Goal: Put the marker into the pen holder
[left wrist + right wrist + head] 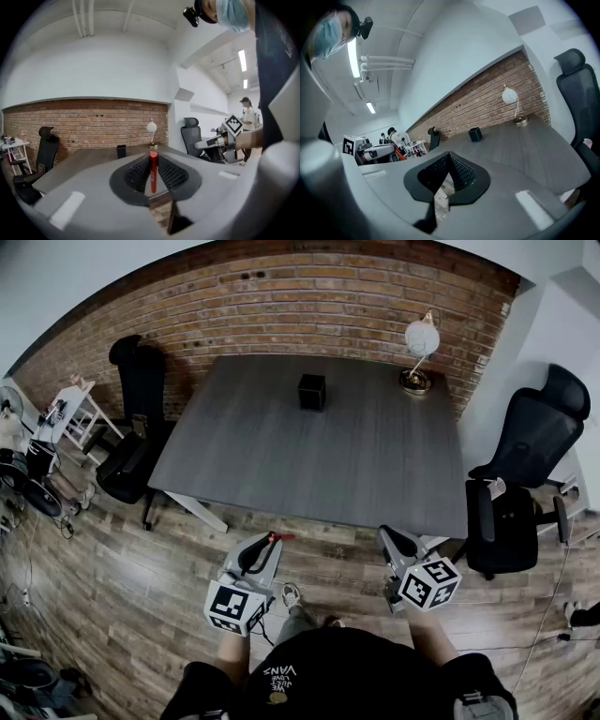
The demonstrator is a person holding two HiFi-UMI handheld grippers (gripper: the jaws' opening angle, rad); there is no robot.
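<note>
The left claw (273, 539) is clenched on a slim red marker (153, 169). The marker stands upright between the ribbed black pads, and its cylindrical body shows a paler label band partway down. In the head view the marker's (280, 536) red tip pokes out beside the claw's tip, over the plank floor (141, 596) just short of the surface's near edge.

The right claw (449, 158) is closed, its textured pads meeting at the tips with nothing between them. It hangs level with the left claw, well apart from it.

The holder (311, 391) is a small black box, square-sided and open-topped. It sits on the far middle of the matte grey rectangular surface (281, 460), well away from both claws.

A lamp (421, 339) with a white globe shade and a round metal base stands at the far right corner. Behind it is a rough red brick wall (281, 296). A black office chair (530, 442) sits at the right side.
</note>
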